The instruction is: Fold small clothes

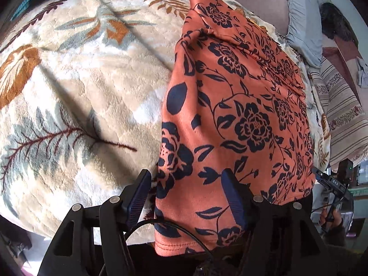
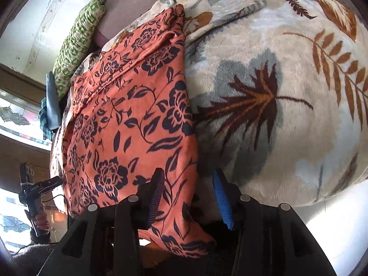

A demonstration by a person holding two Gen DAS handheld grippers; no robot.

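An orange garment of soft fabric printed with dark navy roses and trailing leaves point(image 1: 239, 105) lies stretched lengthwise on a plush cream blanket patterned with rust, grey and maroon fern leaves point(image 1: 76, 73), which covers the bed. The garment runs from the far end of the bed, where it bunches into folds, to the near edge, and its stitched hem hangs over that edge just below both grippers.

The left gripper point(image 1: 187, 197) is tilted steeply downward over the garment's near left corner. Its black fingers with ribbed dark-blue pads stand apart; the cloth's left edge lies between them, yet neither pad presses on it. A thin black cable point(image 1: 174, 226) loops across the hem below.

The right gripper point(image 2: 189, 197) hangs over the garment's near right corner, its fingers with bright-blue ribbed pads likewise parted. The left pad sits over the cloth, the right pad over the blanket just past the garment's edge, and nothing is pinched.

From each wrist view the other gripper appears at the garment's far side, held by a hand point(image 2: 41, 219).

Beyond the garment, a green-and-white patterned cushion point(image 2: 78, 41) leans near the wall, and a pale blue-grey pillow point(image 1: 301, 27) rests beside a striped beige cover point(image 1: 340, 105).
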